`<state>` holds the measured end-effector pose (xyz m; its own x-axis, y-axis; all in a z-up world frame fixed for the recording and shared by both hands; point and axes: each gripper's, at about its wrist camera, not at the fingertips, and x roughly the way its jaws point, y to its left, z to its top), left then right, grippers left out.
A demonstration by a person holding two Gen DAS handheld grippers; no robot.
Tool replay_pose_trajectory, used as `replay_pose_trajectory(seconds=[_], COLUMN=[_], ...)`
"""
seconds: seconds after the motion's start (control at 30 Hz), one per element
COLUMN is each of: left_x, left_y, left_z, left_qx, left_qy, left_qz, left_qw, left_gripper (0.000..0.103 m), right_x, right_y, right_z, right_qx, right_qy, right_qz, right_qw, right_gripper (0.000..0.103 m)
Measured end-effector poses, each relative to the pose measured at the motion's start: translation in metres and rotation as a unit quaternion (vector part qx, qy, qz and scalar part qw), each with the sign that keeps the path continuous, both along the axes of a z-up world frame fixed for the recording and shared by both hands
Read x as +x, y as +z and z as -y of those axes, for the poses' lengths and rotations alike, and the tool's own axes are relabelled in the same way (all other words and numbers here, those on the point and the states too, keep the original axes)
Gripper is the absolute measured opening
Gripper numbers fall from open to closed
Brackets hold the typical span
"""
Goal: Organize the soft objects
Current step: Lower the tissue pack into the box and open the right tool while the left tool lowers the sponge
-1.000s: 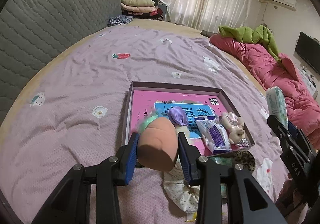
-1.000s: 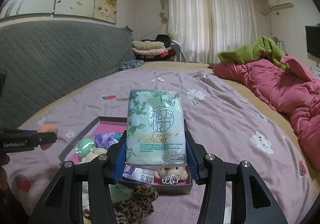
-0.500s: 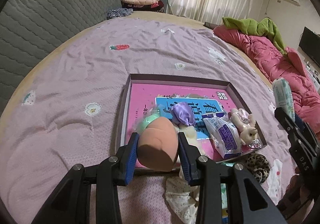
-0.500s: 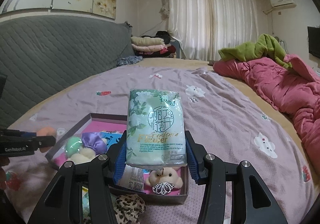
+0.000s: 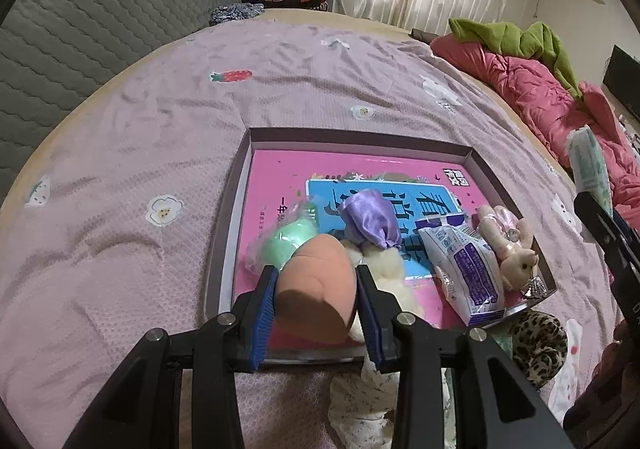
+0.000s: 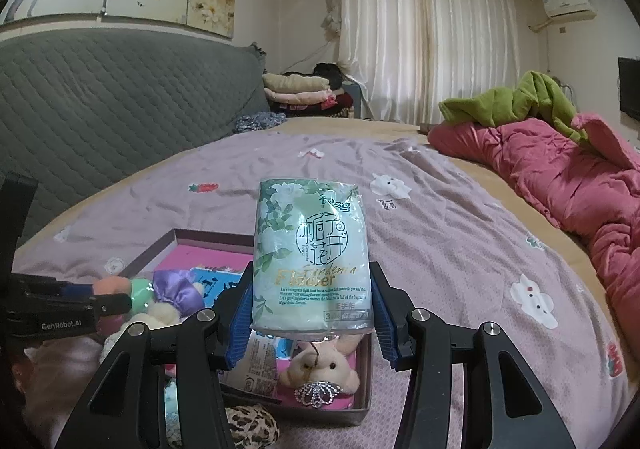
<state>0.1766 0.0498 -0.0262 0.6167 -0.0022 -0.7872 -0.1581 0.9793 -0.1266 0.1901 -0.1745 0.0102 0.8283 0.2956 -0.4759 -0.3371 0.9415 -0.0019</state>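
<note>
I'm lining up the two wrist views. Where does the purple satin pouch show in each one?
Left wrist: purple satin pouch sits centre, inside the box, just beyond the held peach sponge.
Right wrist: purple satin pouch at lower left, in the same box.
Shared landmark: the strawberry print on the bedsheet.

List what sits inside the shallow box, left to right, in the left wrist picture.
Mint-green soft ball → shiny purple satin pouch → white-and-purple plastic packet → small pink plush bunny.

Peach sponge (image 5: 316,289), green floral tissue pack (image 6: 312,261), pink-lined tray (image 5: 360,141), leopard-print scrunchie (image 5: 540,345)
</note>
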Motion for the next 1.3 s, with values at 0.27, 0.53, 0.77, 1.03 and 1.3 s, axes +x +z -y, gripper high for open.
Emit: replay_pose_trajectory(seconds=[0.27, 0.53, 0.77, 1.03, 1.3], left_x=[0.005, 0.009, 0.009, 0.006, 0.007], left_y=[-0.007, -0.010, -0.010, -0.010, -0.010], left_z=[0.000, 0.003, 0.004, 0.006, 0.005], left_qx=[-0.004, -0.002, 0.002, 0.007, 0.011], left_qy=[-0.005, -0.007, -0.007, -0.009, -0.010], left_qz=[-0.007, -0.009, -0.010, -0.010, -0.009], left_qw=[1.0000, 0.9999, 0.9999, 0.9999, 0.9999], left_gripper=[0.039, 0.039, 0.039, 0.039, 0.039], right_x=[0.012, 0.019, 0.024, 0.028, 0.032], right_y=[-0.011, -0.025, -0.036, -0.048, -0.055], right_z=[-0.007, -0.013, -0.016, -0.021, -0.022], right_qx=[-0.006, -0.009, -0.013, -0.022, -0.018], right_qy=[0.012, 0.032, 0.042, 0.051, 0.056], right_qz=[-0.020, -0.052, -0.081, -0.108, -0.126], right_qw=[1.000, 0.998, 0.996, 0.993, 0.990], right_gripper=[0.053, 0.053, 0.053, 0.053, 0.054])
